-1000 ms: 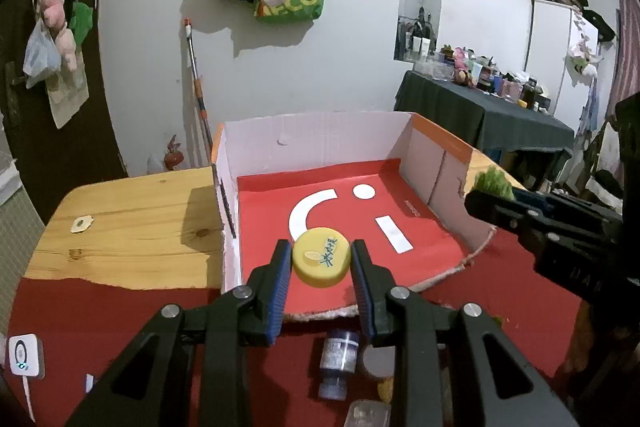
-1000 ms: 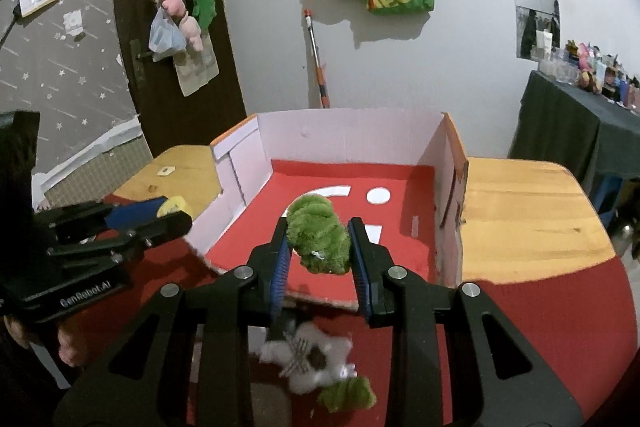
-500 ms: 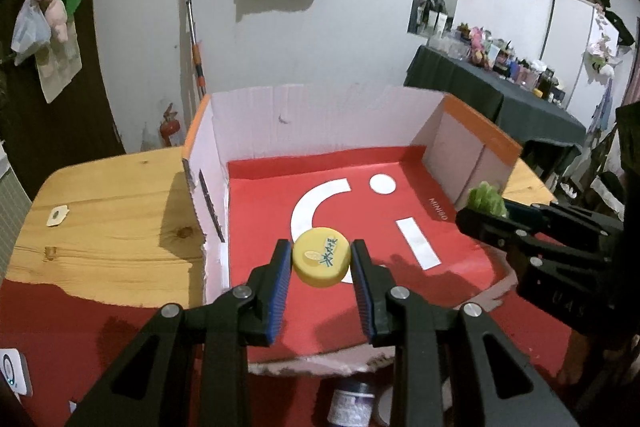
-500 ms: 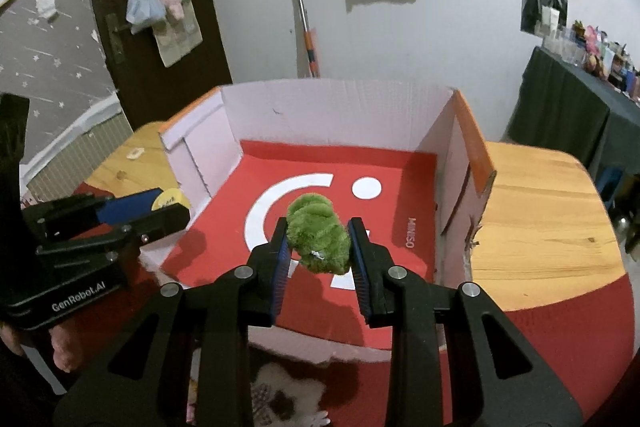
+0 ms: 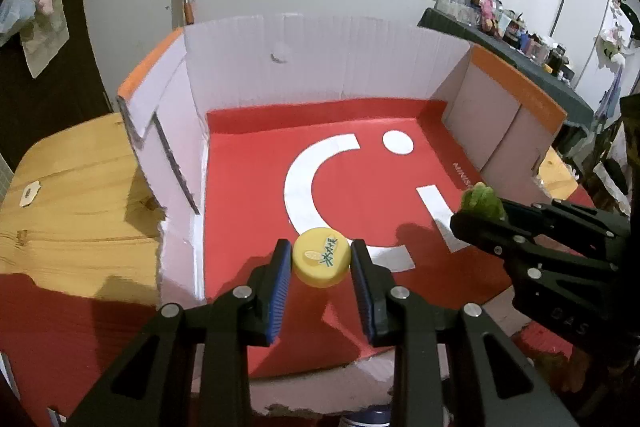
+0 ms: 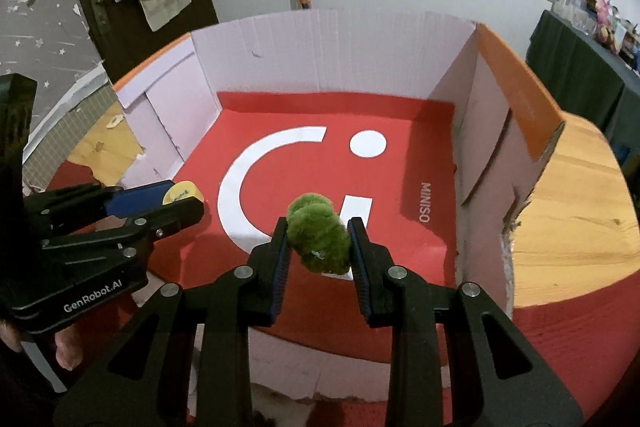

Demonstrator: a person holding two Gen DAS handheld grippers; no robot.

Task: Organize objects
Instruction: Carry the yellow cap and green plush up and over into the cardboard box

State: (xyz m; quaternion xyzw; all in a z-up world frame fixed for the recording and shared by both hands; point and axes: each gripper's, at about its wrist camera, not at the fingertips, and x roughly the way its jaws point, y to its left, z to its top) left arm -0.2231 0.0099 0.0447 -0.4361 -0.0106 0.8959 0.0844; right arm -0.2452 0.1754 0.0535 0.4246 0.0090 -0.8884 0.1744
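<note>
**Both tongs carried in over the box, each with its catch**

Since a second ago both tongs have come forward and down: the cardboard box, which then sat beyond their tips, now fills each view, and the items seen on the red cloth below the tips have slid out of frame.

Seen from the left wrist, the left tongs [image 5: 320, 259] pinch a yellow bottle cap [image 5: 320, 262] flat between their blue pads, at centre frame over the near part of the box [image 5: 320, 55] floor, just below the white curved mark. At the right edge of that view the right tongs reach in, holding a green fuzzy toy [image 5: 482, 202].

Seen from the right wrist, the right tongs [image 6: 317, 247] are pressed onto the green fuzzy toy [image 6: 318, 239] at centre frame, above the red floor near the white bar and the printed lettering. The left tongs [image 6: 182, 201] enter from the left edge with the yellow bottle cap [image 6: 182, 191] in their tips, over the floor's left part. A hand [image 6: 64, 345] shows at the lower left.

The box stands on a wooden table [image 6: 576, 203] partly covered by red cloth [image 5: 80, 323].
</note>
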